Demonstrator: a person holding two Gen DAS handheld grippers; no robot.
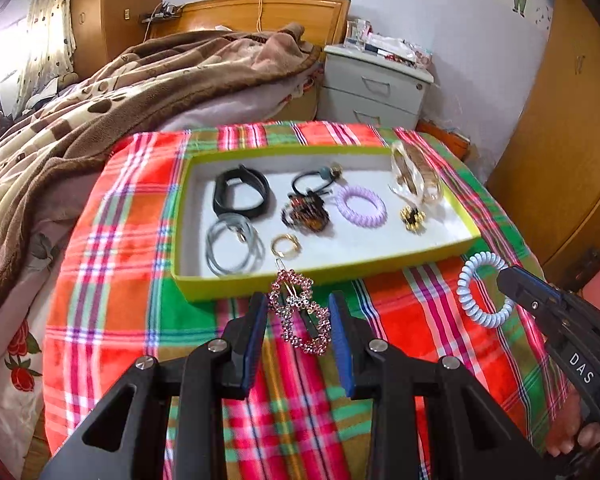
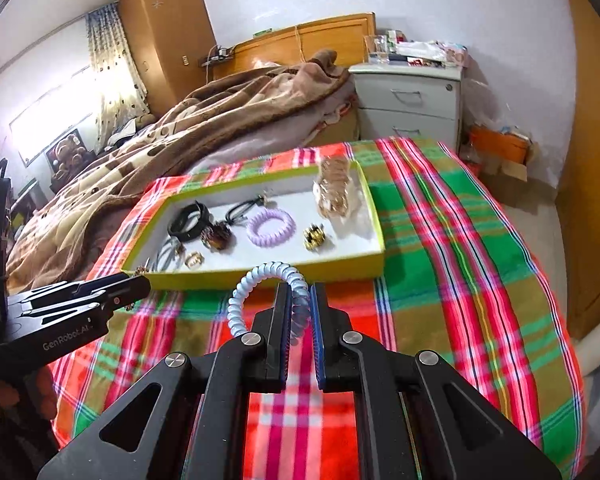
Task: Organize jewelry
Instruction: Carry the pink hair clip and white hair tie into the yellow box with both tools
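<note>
A pink beaded hair clip (image 1: 299, 312) is seen between the blue pads of the left gripper (image 1: 299, 316), just in front of the near wall of the yellow-green tray (image 1: 260, 280); the jaws stand at a middling width with each pad close beside the clip, but whether the clip is actually pinched cannot be told. A pale blue spiral hair tie (image 2: 260, 296) is held by the right gripper (image 2: 299, 320), whose jaws are drawn narrow onto one side of the coil, the remaining loop arching free to the left, near the tray's front wall. Inside the tray are laid a black band (image 1: 242, 196), grey cords (image 1: 232, 246), a gold ring (image 1: 286, 245), a dark claw clip (image 1: 306, 214), a black elastic (image 1: 316, 180), a lilac spiral tie (image 1: 361, 206), a small gold clip (image 1: 412, 218) and a clear and gold claw clip (image 1: 416, 176). Everything rests on a plaid cloth (image 1: 400, 308) over the bed. It is judged that the clip could slip or twist if only its beads are caught, and its wire end might snag the tray rim. The springy coil could be dropped short of the tray, or could bounce onto pieces already placed. The two grippers, being near each other, could be knocked together.
</note>
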